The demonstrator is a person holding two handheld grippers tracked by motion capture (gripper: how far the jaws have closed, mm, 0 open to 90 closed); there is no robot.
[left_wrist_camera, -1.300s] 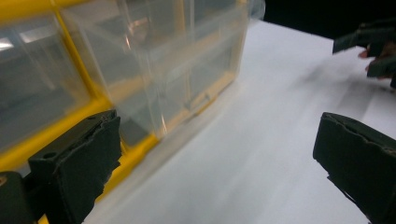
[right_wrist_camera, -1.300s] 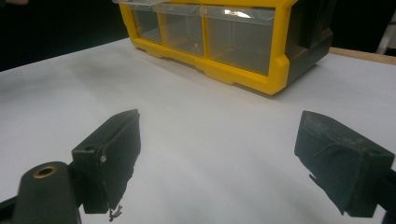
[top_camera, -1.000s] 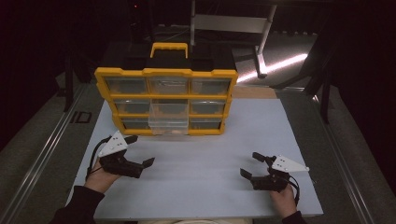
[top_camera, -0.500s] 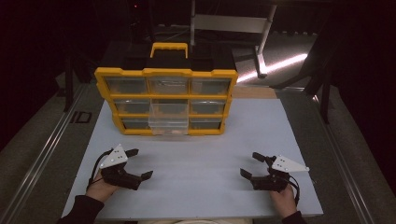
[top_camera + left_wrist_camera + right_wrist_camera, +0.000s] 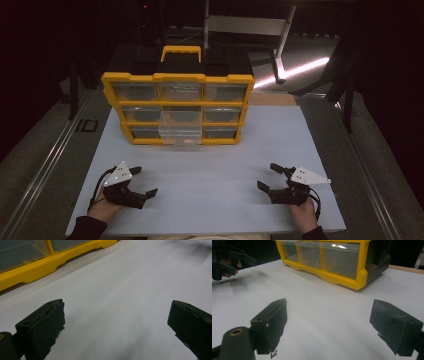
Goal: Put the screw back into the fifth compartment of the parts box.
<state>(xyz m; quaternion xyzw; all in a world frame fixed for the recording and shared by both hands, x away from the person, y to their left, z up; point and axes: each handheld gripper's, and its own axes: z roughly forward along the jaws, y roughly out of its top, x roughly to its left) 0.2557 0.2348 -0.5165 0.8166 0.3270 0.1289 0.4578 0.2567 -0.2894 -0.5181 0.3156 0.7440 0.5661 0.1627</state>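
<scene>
Yellow plastic drawer cabinet (image 5: 178, 107), clear middle drawer (image 5: 180, 131) ajar, at table's (image 5: 280, 140) far edge; left gripper (image 5: 140, 182) and right gripper (image 5: 267, 176), jaws spread, empty, near edge; step: approach, next reach forward likely.

A wide stretch of bare white table (image 5: 215, 175) lies open between the left gripper (image 5: 142, 182) and right gripper (image 5: 267, 176). The only obstacle is a yellow drawer cabinet (image 5: 177, 107) standing across the far middle, with free strips on either side.
</scene>
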